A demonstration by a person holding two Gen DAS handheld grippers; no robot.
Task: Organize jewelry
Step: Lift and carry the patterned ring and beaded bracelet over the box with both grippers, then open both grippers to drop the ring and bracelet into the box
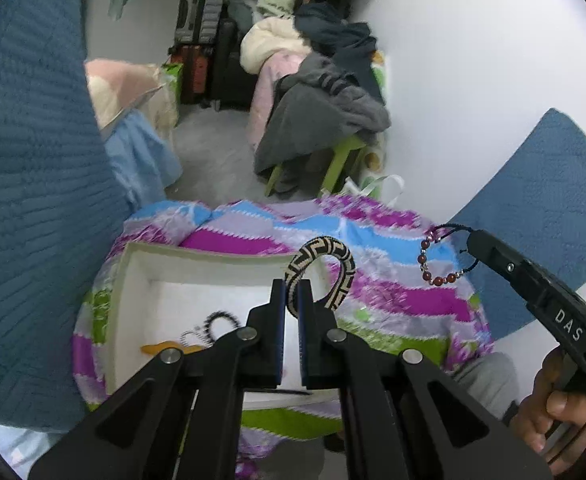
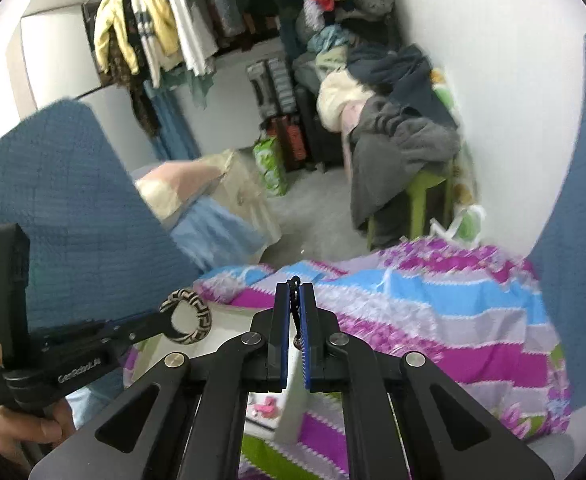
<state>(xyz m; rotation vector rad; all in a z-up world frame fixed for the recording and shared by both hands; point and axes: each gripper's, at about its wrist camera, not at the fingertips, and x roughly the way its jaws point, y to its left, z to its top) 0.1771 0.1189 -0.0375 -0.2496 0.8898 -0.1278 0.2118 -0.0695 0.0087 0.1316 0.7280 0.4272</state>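
Jewelry is split across both grippers, both pieces in the air above the white box [image 1: 133, 280] on the striped bedcover [image 1: 393, 292]. Left gripper [image 1: 291, 292] is clamped on the rim of a woven bangle [image 1: 335, 264]; right gripper [image 2: 295, 300] is pinched tight on the black cord [image 2: 293, 292] of a beaded bracelet [image 1: 439, 268].

Step in hand, my read: carry each piece to its spot, box being the likely target.
- Keep both grips closed until the piece is inside the walls; the cord pinch is thin and looks easy to lose.
- Bracelet dangles freely, so move slowly and let the swing die before lowering.
- Release one side at a time, low over the floor of the box.
- Avoid the items already lying in the box: a black beaded ring [image 1: 221, 318] and something orange [image 1: 161, 348].

Looks: bangle is a rigid hoop, black-and-cream geometric weave. Bracelet has dark red round beads with small silver spacers on black cord, hanging slack.
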